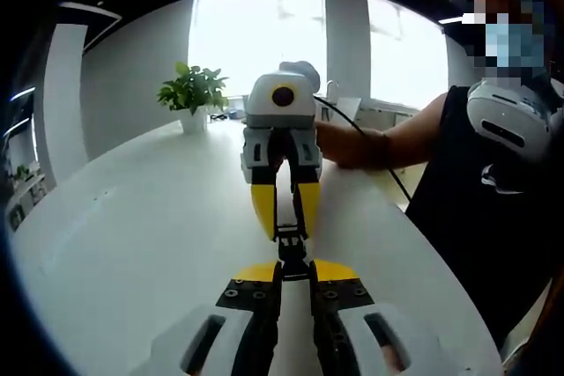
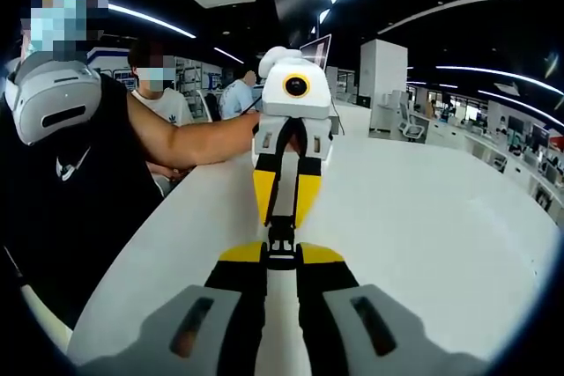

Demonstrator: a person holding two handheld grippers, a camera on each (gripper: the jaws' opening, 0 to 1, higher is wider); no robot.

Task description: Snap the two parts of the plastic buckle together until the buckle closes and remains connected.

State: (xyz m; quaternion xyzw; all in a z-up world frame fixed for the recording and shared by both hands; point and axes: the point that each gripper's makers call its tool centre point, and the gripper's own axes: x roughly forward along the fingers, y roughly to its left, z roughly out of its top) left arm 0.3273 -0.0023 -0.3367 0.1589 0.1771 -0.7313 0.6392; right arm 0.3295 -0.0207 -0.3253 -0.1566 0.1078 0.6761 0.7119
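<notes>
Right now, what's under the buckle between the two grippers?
Bare white table lies below the black buckle, held between the left gripper and right gripper. The strip directly beneath is covered by buckle and jaws.

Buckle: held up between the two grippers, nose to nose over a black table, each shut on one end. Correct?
Not quite: the table is white, not black, as the left gripper view shows. The rest holds: the buckle sits between the left gripper and the right gripper, which face each other, each shut on one end.
</notes>
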